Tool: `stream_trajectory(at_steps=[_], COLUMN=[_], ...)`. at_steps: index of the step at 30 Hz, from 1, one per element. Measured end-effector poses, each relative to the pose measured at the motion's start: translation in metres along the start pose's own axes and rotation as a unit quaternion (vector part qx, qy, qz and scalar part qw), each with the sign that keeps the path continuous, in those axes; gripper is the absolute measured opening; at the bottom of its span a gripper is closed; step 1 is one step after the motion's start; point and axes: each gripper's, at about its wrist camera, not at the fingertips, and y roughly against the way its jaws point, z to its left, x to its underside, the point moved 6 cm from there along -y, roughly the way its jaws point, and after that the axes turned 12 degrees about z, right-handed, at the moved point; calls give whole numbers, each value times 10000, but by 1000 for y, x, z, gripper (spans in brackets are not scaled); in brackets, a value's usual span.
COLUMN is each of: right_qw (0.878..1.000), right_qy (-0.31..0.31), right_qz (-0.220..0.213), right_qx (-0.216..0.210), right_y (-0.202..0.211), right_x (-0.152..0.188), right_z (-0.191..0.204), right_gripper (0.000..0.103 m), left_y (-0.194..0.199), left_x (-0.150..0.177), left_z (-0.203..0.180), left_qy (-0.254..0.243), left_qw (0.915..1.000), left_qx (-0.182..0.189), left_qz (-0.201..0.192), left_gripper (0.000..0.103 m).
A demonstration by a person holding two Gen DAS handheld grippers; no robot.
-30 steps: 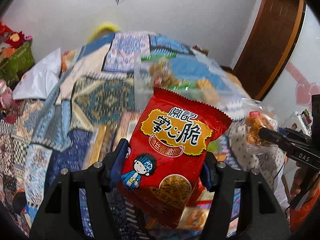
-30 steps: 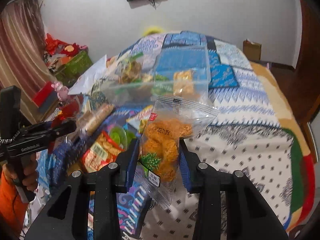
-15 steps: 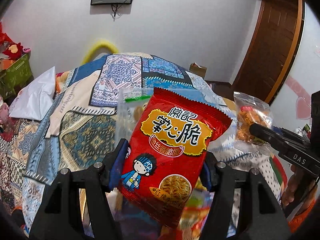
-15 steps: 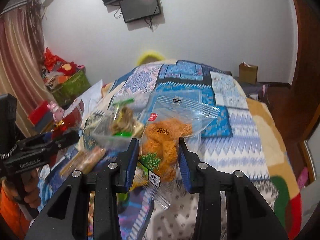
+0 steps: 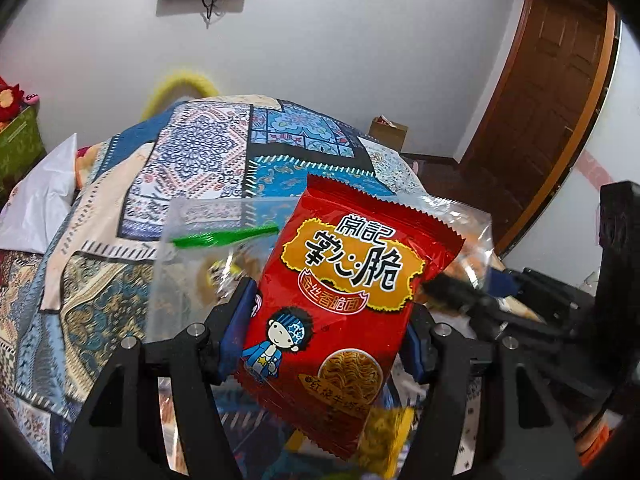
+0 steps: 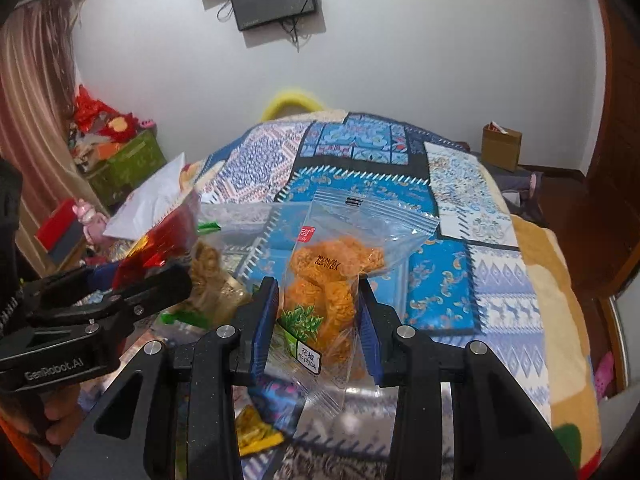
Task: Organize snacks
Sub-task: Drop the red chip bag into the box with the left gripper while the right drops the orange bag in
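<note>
My left gripper (image 5: 326,332) is shut on a red noodle-snack packet (image 5: 344,312) with a cartoon boy, held upright above the bed. My right gripper (image 6: 318,324) is shut on a clear bag of orange fried snacks (image 6: 328,280). A clear plastic container (image 5: 200,264) with a green strip and several snacks inside stands just behind both packets; it also shows in the right wrist view (image 6: 224,256). The left gripper (image 6: 100,300) with the red packet (image 6: 164,240) appears at the left of the right wrist view. The right gripper (image 5: 500,304) appears at the right of the left wrist view.
A patchwork quilt (image 6: 460,264) covers the bed. A white pillow (image 5: 36,200) lies at the left. Loose snack packets (image 6: 252,436) lie below the grippers. A brown door (image 5: 552,80) is at the right, a cardboard box (image 6: 500,146) near the far wall.
Both grippers have risen and tilted up with their packets and moved closer together. The clear container now sits right behind them, and the snack pile has dropped out of view.
</note>
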Motion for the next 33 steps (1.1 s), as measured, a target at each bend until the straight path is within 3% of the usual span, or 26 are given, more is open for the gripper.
stream_trajectory(at_steps=[9,12,14,18,33], right_qw=[9993,9990,9988,9992,9998], right_qy=[182,255,261,194,192], right_qz=[327,368,410,359,-18], right_qx=[-84,-25,-29,40,-103], right_y=[-24,-23,-21,-12,46], right_x=[4,5,5,5,10], right_z=[1,5,5,2,18], right_gripper=[35,35,40,56,59], left_y=[-24,-30,-35,-36,59], left_x=[-20,-19,-17,-12,8], left_z=[-2,-3,-3,0,20], left_qy=[-144,-158,-122,-24,-35], left_qw=[9995,9992,9993,9994,9994], left_qx=[-285,-356,-295,-185,-283], left_qz=[-59,48,186,298,-192], left_gripper=[64,70,76,78,79])
